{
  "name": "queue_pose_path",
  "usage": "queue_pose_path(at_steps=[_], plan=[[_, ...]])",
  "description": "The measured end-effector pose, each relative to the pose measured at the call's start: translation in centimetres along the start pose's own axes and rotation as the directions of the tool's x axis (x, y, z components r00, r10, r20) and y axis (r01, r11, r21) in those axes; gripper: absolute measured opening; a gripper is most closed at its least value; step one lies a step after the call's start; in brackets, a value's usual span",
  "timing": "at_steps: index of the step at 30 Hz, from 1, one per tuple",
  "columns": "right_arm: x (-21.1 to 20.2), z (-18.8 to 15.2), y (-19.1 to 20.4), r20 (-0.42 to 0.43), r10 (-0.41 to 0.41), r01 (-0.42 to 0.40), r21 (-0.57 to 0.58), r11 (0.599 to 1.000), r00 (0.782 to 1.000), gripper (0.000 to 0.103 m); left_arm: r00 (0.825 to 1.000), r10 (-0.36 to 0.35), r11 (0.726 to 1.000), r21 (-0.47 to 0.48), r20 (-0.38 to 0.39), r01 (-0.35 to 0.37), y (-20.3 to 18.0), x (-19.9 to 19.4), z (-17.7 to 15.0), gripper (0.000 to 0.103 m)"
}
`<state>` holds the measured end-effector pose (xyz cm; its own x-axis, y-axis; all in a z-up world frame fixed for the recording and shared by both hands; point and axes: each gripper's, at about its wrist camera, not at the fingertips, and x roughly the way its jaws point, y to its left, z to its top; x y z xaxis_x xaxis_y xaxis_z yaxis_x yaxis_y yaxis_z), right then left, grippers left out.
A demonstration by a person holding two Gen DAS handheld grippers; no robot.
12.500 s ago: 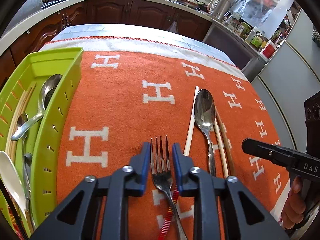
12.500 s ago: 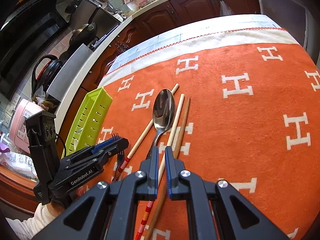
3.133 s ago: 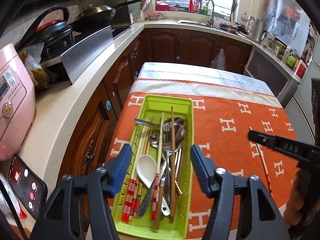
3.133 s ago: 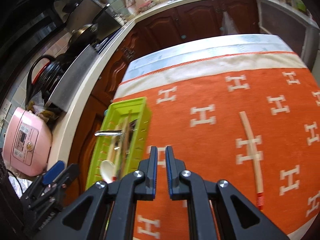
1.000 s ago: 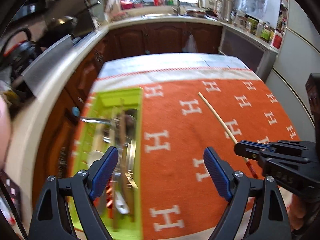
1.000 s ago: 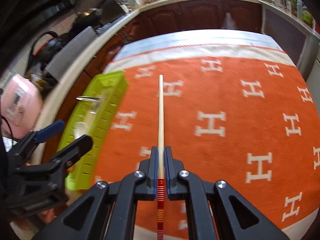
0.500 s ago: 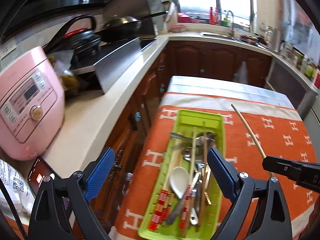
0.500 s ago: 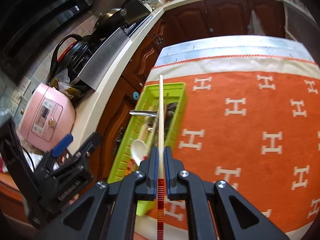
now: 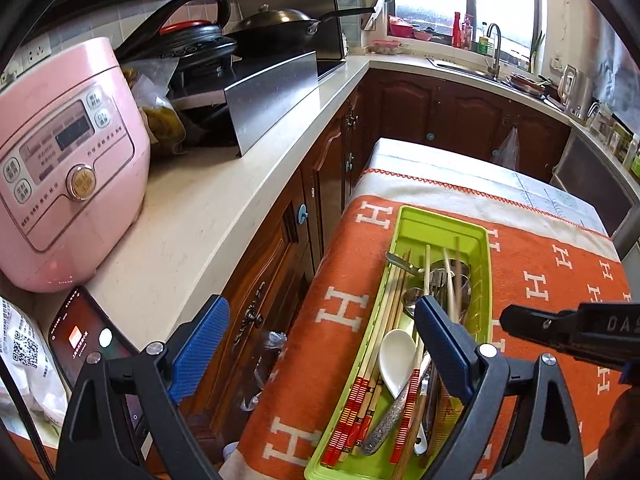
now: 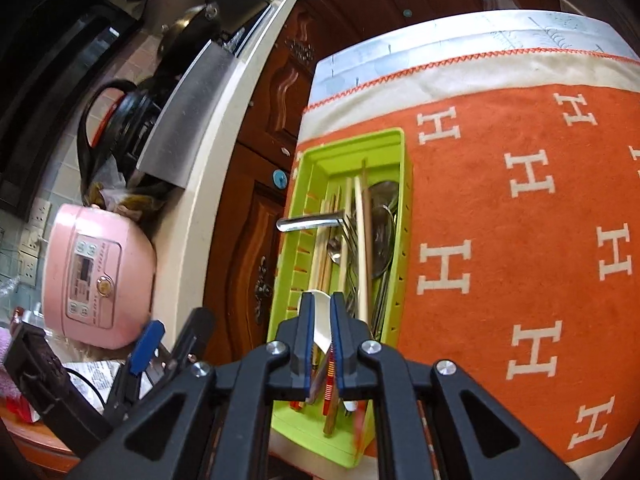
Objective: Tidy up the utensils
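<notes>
A green utensil tray (image 9: 486, 256) (image 10: 406, 216) lies on the orange cloth at the table's left edge. It holds several chopsticks, metal spoons, a fork and a white spoon (image 9: 396, 354). A pale chopstick (image 10: 362, 240) lies lengthwise in the tray, its red-striped end blurred near the tray's front. My right gripper (image 10: 321, 312) hovers over the tray's near end with its jaws slightly apart and nothing between them; it also shows in the left wrist view (image 9: 520, 322). My left gripper (image 9: 316, 338) is wide open and empty, above the table's left edge.
The orange cloth (image 10: 520, 220) with white H marks covers the table to the right of the tray. A counter on the left carries a pink rice cooker (image 9: 60, 168), a phone (image 9: 92, 344) and a stove guard. Dark wood cabinets stand between counter and table.
The right gripper carried the chopstick from the cloth to the tray and has let go of it; the chopstick now lies in the tray. The left gripper stays open.
</notes>
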<state>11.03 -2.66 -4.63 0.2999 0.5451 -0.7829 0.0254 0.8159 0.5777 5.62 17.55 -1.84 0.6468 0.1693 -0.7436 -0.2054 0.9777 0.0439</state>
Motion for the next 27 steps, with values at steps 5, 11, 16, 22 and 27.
queue_pose_path(at_steps=[5,11,16,22,27], plan=[[0.2,-0.3,0.0,0.007,-0.018,0.018,-0.03,0.999,1.0,0.02,1.0,-0.013,1.0,-0.009,-0.018,0.013,0.0,0.5,-0.1,0.093],[-0.8,-0.9,-0.4,0.061,-0.088,0.094,-0.105,0.99,0.994,0.02,0.998,-0.055,0.998,0.0,-0.04,0.055,-0.5,0.9,-0.3,0.093],[-1.5,-1.5,-1.4,0.086,-0.129,0.14,-0.143,0.98,0.988,0.02,0.996,-0.077,0.997,0.016,-0.049,0.078,-1.1,0.5,-0.5,0.093],[-3.2,-2.5,-2.4,0.139,-0.167,0.191,-0.19,0.963,0.976,0.02,0.99,-0.12,0.991,0.051,-0.07,0.123,-2.6,-0.6,-0.9,0.093],[-5.4,-3.1,-3.5,0.194,-0.186,0.225,-0.205,0.952,0.963,0.022,0.976,-0.177,0.979,0.082,-0.128,0.189,-5.0,-1.4,-1.7,0.102]])
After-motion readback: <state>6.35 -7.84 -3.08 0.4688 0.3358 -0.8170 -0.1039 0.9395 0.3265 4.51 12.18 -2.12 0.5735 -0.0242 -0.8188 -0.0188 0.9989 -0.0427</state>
